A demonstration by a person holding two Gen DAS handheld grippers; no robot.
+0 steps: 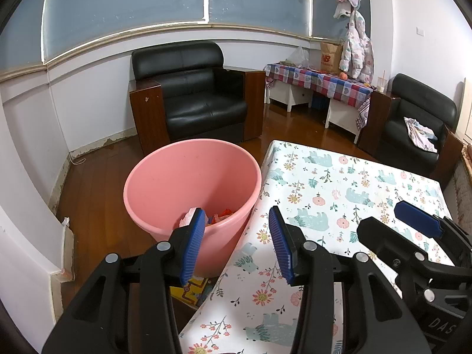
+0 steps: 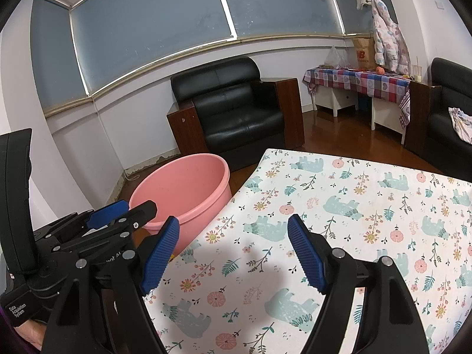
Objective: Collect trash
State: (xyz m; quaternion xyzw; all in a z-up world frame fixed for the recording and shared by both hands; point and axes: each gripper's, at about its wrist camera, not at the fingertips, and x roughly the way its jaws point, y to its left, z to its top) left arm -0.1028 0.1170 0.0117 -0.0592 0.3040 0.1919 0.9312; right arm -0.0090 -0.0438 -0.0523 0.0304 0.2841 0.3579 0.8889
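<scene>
A pink bucket (image 1: 191,183) stands on the wooden floor against the left edge of the table (image 1: 339,183), which wears a cloth printed with bears and flowers. White and red trash (image 1: 216,216) lies in the bucket's bottom. My left gripper (image 1: 237,227) is open and empty, hovering over the bucket's near rim and the table's left edge. In the right wrist view, the bucket (image 2: 183,185) sits left of the table (image 2: 368,206), and my right gripper (image 2: 233,236) is open with nothing between its blue pads, above the cloth. The other gripper (image 2: 109,212) shows at the left.
A black armchair (image 1: 191,94) stands behind the bucket by the wall. A side table with a checked cloth (image 1: 321,79), bags and a hanging jacket is at the back right. A second black chair (image 1: 413,124) holds a cloth. A yellow item (image 1: 191,290) lies on the floor under the table edge.
</scene>
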